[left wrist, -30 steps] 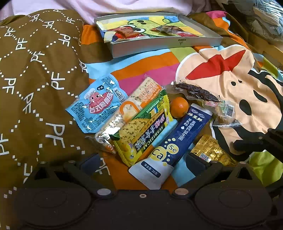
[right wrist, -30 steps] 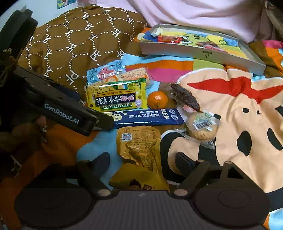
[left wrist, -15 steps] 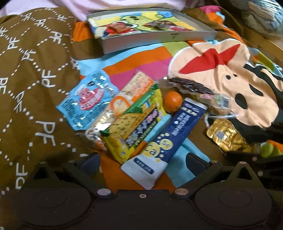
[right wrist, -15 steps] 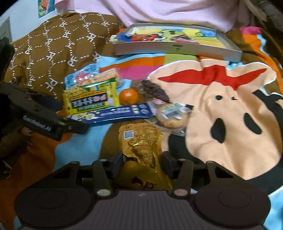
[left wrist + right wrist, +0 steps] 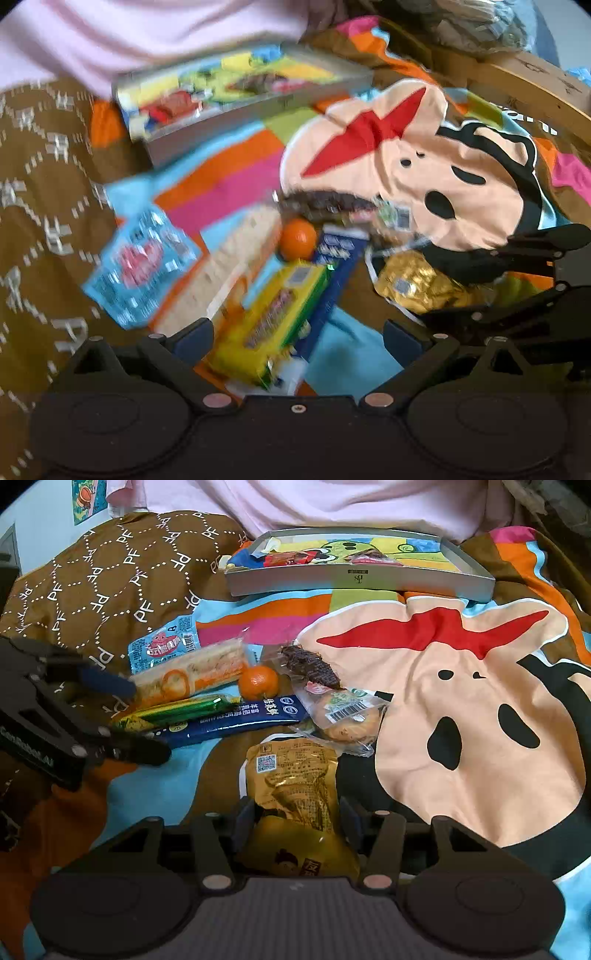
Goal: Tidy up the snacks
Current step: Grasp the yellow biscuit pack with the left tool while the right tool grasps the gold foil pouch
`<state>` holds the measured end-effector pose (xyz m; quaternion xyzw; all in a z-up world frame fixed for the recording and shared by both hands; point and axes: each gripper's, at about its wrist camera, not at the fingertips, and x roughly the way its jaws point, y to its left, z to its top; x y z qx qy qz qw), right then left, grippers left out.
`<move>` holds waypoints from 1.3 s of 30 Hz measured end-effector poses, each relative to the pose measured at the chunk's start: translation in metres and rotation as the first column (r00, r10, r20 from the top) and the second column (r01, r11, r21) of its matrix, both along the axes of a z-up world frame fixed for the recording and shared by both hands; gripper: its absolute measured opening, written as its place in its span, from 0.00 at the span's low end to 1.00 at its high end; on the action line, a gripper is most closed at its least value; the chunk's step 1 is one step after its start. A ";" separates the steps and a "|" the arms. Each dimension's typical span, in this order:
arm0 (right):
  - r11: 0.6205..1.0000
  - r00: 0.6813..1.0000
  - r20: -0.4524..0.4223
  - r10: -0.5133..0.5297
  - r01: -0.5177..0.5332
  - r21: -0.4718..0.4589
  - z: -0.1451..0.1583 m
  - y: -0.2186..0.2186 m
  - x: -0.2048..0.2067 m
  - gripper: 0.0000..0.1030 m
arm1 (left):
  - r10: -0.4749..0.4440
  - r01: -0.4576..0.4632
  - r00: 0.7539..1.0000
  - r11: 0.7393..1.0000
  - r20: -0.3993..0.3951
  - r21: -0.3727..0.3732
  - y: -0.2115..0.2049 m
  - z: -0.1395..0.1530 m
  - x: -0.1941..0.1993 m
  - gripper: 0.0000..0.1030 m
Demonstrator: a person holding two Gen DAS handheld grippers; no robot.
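between the right fingers (image 5: 245,821), seemingly clamped: gold packet (image 5: 295,775).

Tray (image 5: 360,578) behind snack pile (image 5: 221,698); mandarin (image 5: 258,681) btwn packets.

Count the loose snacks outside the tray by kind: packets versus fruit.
Packets: 7 (light blue, cake, green, navy, jerky, cookie, gold)
Mandarin: 1
Total: 8

Right gripper (image 5: 297,821) jaws have just been closing; left gripper (image 5: 297,334) gapes
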<state>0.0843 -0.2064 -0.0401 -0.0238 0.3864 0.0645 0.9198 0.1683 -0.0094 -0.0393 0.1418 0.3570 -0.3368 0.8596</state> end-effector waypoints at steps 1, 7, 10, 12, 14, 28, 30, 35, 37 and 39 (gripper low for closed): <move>1.000 1.000 -0.001 0.000 0.000 -0.001 0.000 0.000 0.000 0.55 | 0.003 -0.003 1.000 1.000 0.001 0.012 -0.001 -0.001 0.001 0.95; 1.000 1.000 -0.003 0.009 -0.009 -0.004 -0.001 0.002 0.001 0.56 | -0.125 0.125 0.992 0.991 -0.015 0.045 -0.006 -0.005 0.012 0.94; 1.000 1.000 -0.003 0.014 -0.014 0.002 -0.001 0.001 0.001 0.57 | -0.173 0.171 0.981 0.985 -0.088 -0.024 -0.001 -0.001 0.021 0.89; 1.000 1.000 -0.003 0.015 -0.015 0.003 -0.001 0.001 0.002 0.58 | -0.184 0.176 0.971 0.982 -0.153 -0.062 0.001 -0.002 0.028 0.89; 1.000 1.000 -0.004 0.018 -0.018 0.005 -0.001 0.001 0.002 0.58 | -0.186 0.178 0.966 0.982 -0.179 -0.056 0.001 -0.007 0.031 0.88; 0.997 0.997 -0.026 0.073 -0.072 0.034 -0.006 0.005 0.016 0.68 | -0.254 0.254 0.938 0.967 -0.237 -0.032 0.002 -0.024 0.068 0.85; 0.996 0.997 -0.023 0.079 -0.078 0.031 -0.005 0.007 0.015 0.58 | -0.238 0.227 0.930 0.971 -0.280 -0.073 0.007 -0.022 0.069 0.76; 0.991 0.991 -0.006 0.131 -0.130 0.017 -0.002 0.014 0.009 0.53 | -0.164 0.101 0.895 0.981 -0.414 -0.168 0.022 -0.025 0.074 0.48; 0.987 0.988 0.001 0.154 -0.154 0.035 -0.001 0.016 0.006 0.53 | -0.149 0.071 0.881 0.980 -0.449 -0.187 0.024 -0.025 0.072 0.47; 0.983 0.984 0.009 0.176 -0.177 0.047 0.001 0.018 0.003 0.55 | -0.129 0.062 0.890 0.984 -0.437 -0.165 0.021 -0.024 0.067 0.48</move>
